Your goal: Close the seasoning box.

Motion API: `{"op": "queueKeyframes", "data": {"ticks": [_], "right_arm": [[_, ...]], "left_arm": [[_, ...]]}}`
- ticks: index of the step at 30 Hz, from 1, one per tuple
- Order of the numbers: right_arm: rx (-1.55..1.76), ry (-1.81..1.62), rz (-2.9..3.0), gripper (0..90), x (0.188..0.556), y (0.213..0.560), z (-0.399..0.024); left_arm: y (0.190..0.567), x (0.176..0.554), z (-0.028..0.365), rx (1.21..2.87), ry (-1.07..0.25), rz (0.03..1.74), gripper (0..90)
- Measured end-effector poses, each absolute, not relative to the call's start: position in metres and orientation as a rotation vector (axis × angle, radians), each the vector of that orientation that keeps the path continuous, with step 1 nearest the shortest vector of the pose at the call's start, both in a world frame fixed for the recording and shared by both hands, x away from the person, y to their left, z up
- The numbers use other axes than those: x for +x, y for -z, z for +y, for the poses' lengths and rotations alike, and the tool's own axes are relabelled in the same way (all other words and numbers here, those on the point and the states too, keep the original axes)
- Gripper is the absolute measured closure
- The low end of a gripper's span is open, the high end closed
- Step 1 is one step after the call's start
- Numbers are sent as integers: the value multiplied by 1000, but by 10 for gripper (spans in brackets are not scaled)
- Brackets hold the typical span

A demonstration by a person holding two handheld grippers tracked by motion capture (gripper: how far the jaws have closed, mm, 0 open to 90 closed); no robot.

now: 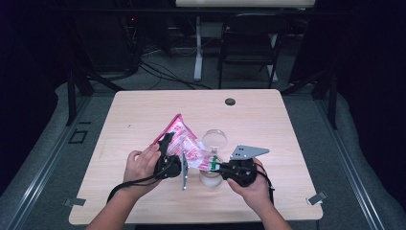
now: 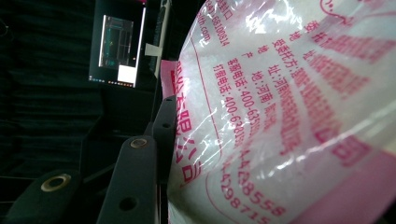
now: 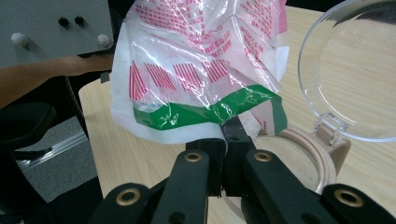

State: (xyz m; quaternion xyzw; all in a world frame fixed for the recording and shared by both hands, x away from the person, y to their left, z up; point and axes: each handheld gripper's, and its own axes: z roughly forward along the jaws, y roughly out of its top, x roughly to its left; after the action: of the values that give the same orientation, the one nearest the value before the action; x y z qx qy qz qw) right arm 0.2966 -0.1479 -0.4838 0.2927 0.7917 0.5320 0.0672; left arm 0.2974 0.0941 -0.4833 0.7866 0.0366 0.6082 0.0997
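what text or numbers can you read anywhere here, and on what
"400-6..." after Chinese characters, on the pink-printed plastic bag, left gripper view.
"...68100814" at the same bag's top edge; start cut off.
"...4298715" and "...8558" lower on it; partly creased.
"地址:河南..." beside them; the other characters are too blurred.
Pink print on the bag, right gripper view: unreadable.

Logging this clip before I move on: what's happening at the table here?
A person holds a pink-and-white plastic bag between two handheld grippers. The left gripper clasps the bag's body; the right gripper is shut on its green-striped corner, directly over an open round container whose clear hinged lid stands up. No contents are visibly falling.
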Motion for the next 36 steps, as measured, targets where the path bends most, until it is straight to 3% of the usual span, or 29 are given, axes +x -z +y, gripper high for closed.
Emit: {"op": "queueKeyframes", "data": {"ticks": [36], "right_arm": [[918, -1569, 2382, 900, 301, 490, -153]], "left_arm": [[484, 294, 88, 2306, -1858, 36, 619]]}}
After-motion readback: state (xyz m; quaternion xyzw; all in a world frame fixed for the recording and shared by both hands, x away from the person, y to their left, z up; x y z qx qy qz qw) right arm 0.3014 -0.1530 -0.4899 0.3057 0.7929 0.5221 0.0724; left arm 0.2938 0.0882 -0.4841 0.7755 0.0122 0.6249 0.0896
